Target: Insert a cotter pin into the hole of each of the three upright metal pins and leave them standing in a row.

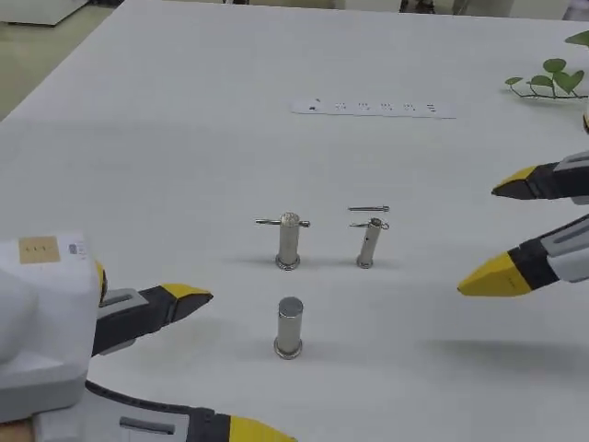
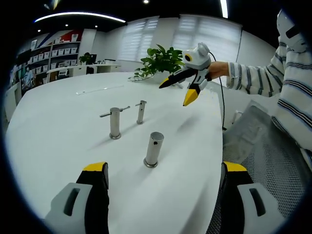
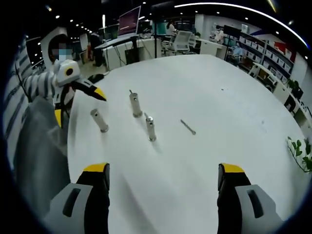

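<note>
At the middle of the white table (image 1: 138, 138) stand three upright metal pins, and neither gripper touches any of them.

- **Pin positions:** The far left pin (image 1: 288, 244) and the far right pin (image 1: 367, 247) stand side by side. The near pin (image 1: 289, 327) stands alone in front of the far left one. The three form a triangle, not a row.
- **Cotter pins, three counted:**
  - The first cotter pin (image 1: 276, 222) crosses the top of the far left pin and juts out on both sides.
  - The second cotter pin (image 1: 370, 224) crosses the far right pin just below its top.
  - The third cotter pin (image 1: 368, 209) lies loose on the table just beyond the far right pin.
- **Left gripper** (image 1: 247, 368): It sits low at the near left with its jaws spread wide and nothing between them. The yellow tips point right, and the upper tip is near the near pin but apart from it. In the left gripper view the near pin stands between the two jaws, farther out than the tips.
- **Right gripper** (image 1: 477, 239): It is on the right side with its jaws spread wide and empty. The tips point left toward the far pins and are well apart from them. A shadow on the table beneath it shows that it is held off the surface.
- **Right hand:** In the left gripper view the right hand (image 2: 218, 70) grips the gripper's body from behind, and the arm in a striped sleeve (image 2: 258, 78) reaches in over the table edge.
- **Surroundings:** A clear marked strip (image 1: 373, 108) lies flat on the far side of the table. Green plant leaves (image 1: 552, 78) show at the far right edge.
</note>
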`<state>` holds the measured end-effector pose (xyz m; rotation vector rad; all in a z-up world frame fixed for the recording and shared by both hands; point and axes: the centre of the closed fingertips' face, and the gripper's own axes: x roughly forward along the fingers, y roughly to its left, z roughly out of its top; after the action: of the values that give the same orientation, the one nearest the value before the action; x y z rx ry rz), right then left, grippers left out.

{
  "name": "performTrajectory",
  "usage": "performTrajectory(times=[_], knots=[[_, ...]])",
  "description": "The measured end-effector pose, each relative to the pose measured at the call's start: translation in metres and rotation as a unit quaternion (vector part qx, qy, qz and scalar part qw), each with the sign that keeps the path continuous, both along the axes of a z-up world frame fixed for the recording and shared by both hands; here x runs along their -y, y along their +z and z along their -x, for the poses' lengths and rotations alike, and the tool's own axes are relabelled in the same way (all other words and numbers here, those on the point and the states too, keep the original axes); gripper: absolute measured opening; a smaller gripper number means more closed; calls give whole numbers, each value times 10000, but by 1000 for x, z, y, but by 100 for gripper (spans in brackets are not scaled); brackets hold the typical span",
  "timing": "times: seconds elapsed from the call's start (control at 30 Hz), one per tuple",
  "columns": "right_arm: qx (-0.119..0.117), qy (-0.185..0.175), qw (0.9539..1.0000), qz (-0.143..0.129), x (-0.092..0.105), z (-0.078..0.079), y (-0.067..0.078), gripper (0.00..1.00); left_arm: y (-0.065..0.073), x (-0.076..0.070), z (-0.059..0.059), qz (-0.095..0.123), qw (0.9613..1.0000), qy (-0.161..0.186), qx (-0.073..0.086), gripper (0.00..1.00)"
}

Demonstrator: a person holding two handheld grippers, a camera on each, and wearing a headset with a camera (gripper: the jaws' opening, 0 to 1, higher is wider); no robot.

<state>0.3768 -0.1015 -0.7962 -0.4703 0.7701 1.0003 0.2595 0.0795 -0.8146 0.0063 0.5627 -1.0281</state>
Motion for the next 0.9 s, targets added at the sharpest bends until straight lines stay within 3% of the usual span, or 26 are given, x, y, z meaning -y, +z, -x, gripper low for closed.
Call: performTrajectory(times=[0.3,0.43,0.77,0.9], knots=[[55,379,9984,406,-4,-28,2,89,-3,0,0,24,10000,-7,-56,96],[45,460,9980,433,-7,-40,2,88,-8,1,2,29,9999,-27,-134,95],[-210,928,9928,735,-16,-54,-13,84,-8,3,3,34,9999,-80,-107,93],[-344,1112,9897,838,-22,-55,-22,78,-10,4,5,58,9997,-70,-219,92]])
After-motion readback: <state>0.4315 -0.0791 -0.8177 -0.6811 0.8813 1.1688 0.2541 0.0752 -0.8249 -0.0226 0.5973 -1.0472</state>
